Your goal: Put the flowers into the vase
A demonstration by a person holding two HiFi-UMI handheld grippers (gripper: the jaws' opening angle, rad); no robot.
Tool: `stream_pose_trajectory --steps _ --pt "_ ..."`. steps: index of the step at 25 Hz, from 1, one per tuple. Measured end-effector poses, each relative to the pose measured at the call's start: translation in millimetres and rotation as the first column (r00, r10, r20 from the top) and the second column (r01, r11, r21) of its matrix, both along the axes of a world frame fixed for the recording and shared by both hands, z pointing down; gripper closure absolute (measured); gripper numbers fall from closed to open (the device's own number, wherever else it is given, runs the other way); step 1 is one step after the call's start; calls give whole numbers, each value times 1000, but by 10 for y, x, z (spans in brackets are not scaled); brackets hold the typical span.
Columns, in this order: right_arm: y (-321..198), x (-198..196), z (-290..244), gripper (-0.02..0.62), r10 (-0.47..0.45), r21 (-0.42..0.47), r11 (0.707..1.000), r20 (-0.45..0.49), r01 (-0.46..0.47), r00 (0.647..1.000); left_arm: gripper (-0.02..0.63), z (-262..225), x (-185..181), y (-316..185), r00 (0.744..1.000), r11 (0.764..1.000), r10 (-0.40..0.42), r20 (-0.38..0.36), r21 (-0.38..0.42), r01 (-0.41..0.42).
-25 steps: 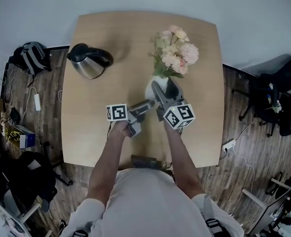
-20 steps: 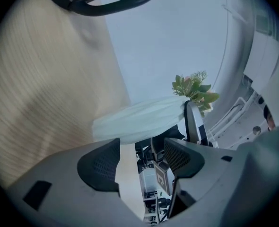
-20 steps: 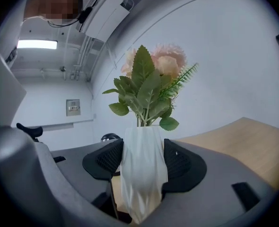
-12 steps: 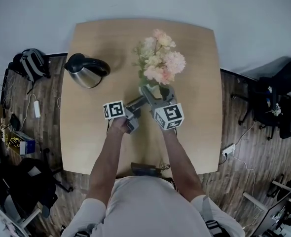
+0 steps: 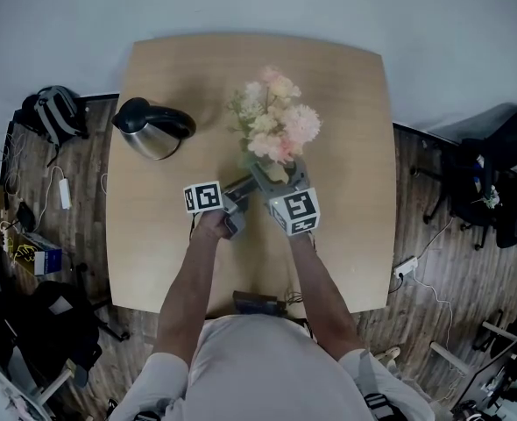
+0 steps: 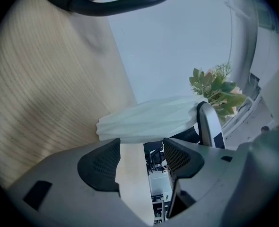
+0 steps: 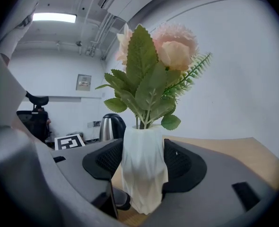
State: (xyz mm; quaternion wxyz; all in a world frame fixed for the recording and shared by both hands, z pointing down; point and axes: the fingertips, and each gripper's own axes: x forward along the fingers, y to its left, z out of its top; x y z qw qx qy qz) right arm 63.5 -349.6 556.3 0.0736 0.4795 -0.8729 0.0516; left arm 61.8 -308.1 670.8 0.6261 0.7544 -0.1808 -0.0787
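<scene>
Counter [image 5: 346,103]: carrying a kettle [image 5: 153,128], standing well off to the outer side of the left fingers.

Flowers [image 5: 272,125]: stems are already sitting in the vase [image 7: 143,169], with the blooms rising above and ahead of the right fingers [image 7: 105,163].

Right gripper [image 7: 142,161]: both fingers are pressing the vase's flanks, so it is gripping the vase upright. I cannot tell whether the base is touching the counter.

Left gripper [image 6: 142,159]: fingers are standing apart with nothing held. The vase is sitting just past their tips.

Judgement: the flowers are in, and the step in hand is settling the vase.
- Keep it plumb and bring the base flat onto the counter.
- Part the right fingers evenly, so neither side is tipping the top-heavy bunch.
- The left fingers are placed well for steadying the side.

Views:
- Head view is giving the layout and the kettle, but the blooms are hiding the vase.
- Right gripper view alone is showing the grip and the stems entering the mouth.
- Left gripper view alone is showing its own gap empty.
</scene>
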Motion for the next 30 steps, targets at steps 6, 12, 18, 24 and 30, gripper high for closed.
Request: stream_pose_trajectory --steps 6,12,18,24,30 --pt "5 6 -1 313 -12 9 1000 -37 12 999 313 0 69 10 1000 1000 20 -6 7 -20" --pt "6 -34 35 313 -12 -2 1000 -31 12 999 313 -18 62 77 999 999 46 3 22 -46" --pt "24 -23 92 311 -11 -31 999 -19 10 1000 311 -36 46 122 999 998 47 11 29 -47" --pt "17 25 95 311 8 -47 999 20 -8 1000 313 -73 47 113 999 998 48 13 43 -48" --pt "80 101 60 311 28 -58 998 55 -25 998 313 -116 56 164 998 997 56 16 52 -57"
